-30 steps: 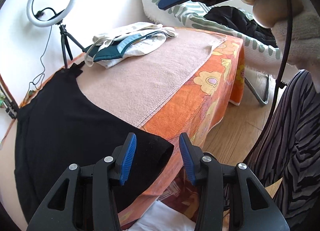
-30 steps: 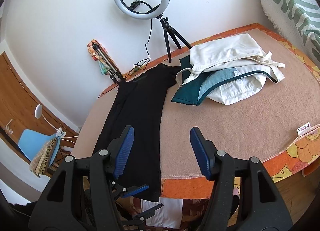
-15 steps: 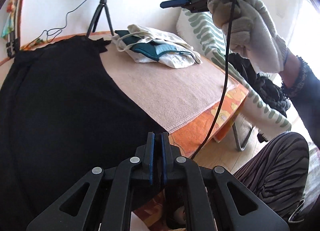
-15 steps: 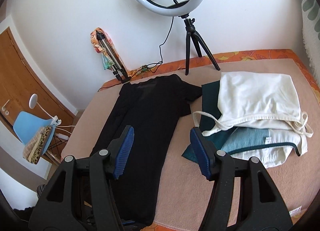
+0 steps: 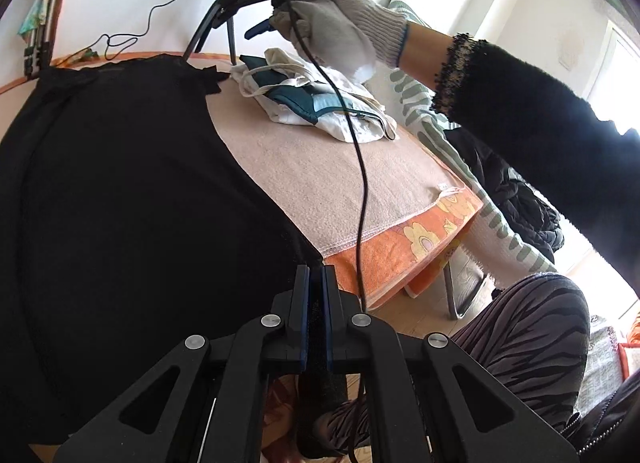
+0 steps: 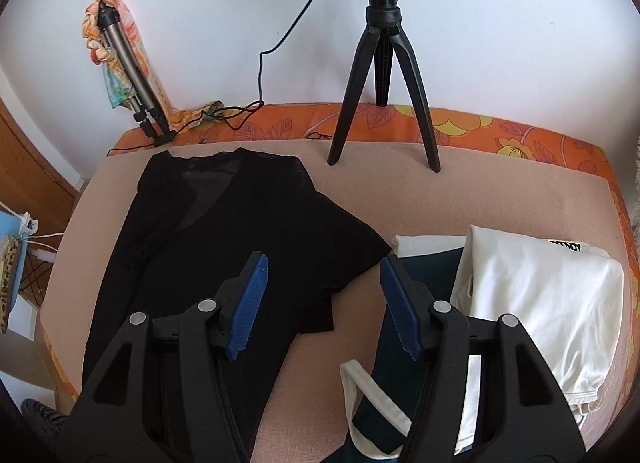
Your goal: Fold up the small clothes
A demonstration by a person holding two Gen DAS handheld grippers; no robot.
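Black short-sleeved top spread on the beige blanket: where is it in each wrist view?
Left wrist: the black short-sleeved top fills the left half; the left gripper is shut on its near hem corner.
Right wrist: the top lies left of centre, its sleeve between the fingers of the open right gripper.
Shared landmark: pile of white and teal clothes, right of the top in both.
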